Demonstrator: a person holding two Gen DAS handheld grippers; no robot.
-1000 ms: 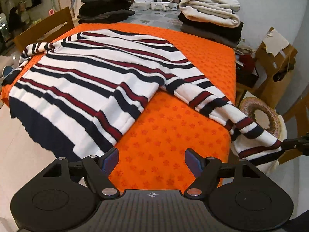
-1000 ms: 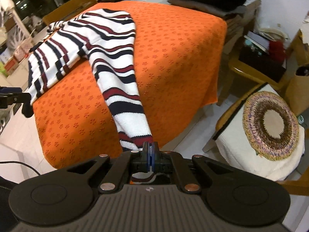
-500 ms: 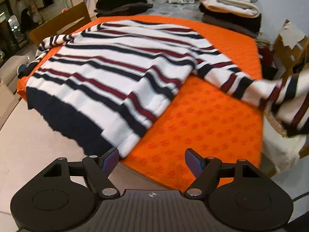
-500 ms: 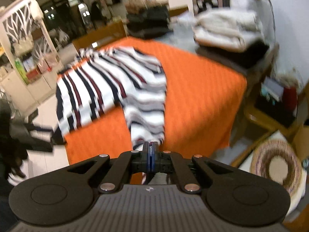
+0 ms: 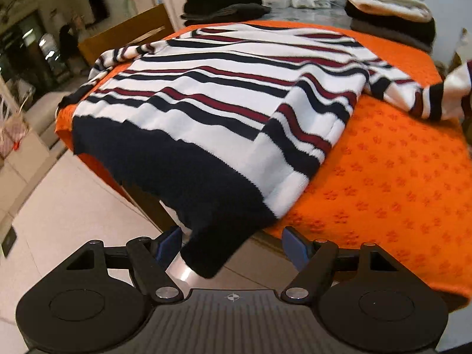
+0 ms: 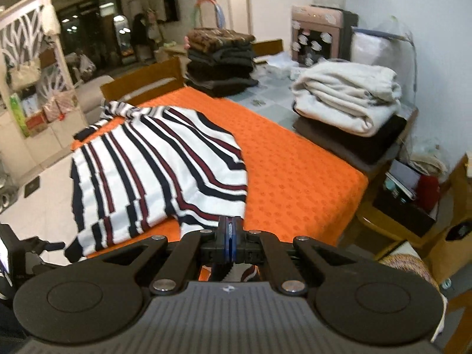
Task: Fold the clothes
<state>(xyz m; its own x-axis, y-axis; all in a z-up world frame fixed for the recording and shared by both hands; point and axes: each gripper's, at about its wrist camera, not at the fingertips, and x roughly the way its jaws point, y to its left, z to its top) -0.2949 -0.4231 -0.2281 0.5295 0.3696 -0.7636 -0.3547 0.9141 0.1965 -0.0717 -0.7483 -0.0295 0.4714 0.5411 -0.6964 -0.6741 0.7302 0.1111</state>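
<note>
Striped sweater spread flat on orange cloth over the counter, navy hem hanging off the near edge. One sleeve pulled out toward the right edge of the left wrist view, raised off the cloth.

Left claw wide open, blue pads apart, hanging corner of navy hem sitting between them; no pad pressing on fabric as far as visible.

Right claw fully closed, pads pinched on striped sleeve fabric, knit showing just past the tips and below the jaws. Sleeve running from the pinch back up to the sweater body.

Behind the cloth on the same counter: dark folded stack at left rear, cream folded pile on dark garments at right rear. Wooden chair at far side. Woven round cushion low right, partly hidden.
</note>
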